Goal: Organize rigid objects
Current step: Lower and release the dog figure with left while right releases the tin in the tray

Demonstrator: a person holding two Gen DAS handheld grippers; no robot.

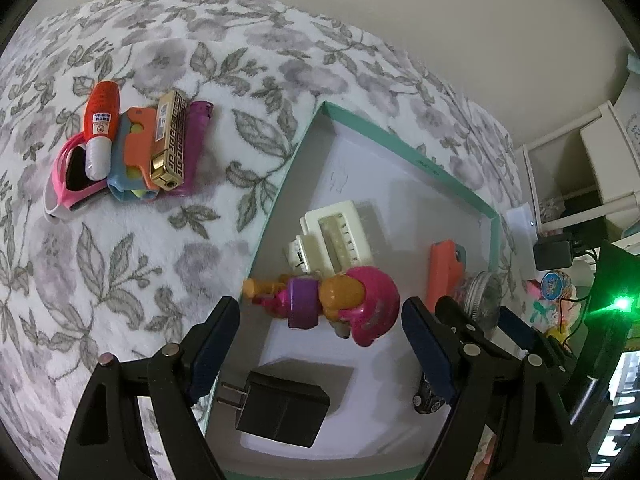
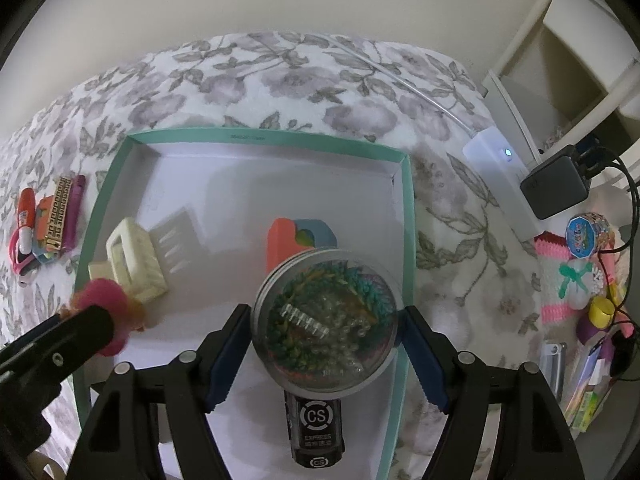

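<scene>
A teal-rimmed white tray lies on a floral blanket. In it are a cream clip, an orange and blue toy, a black charger, a black toy truck and a pink doll. My left gripper is open above the tray, the doll between its fingers and apart from both. My right gripper is shut on a round clear-lidded tin, held over the tray.
A pile on the blanket left of the tray holds an orange tube, a gold lighter, a purple lighter, pink goggles. A white power strip, black adapter and cluttered toys lie to the right.
</scene>
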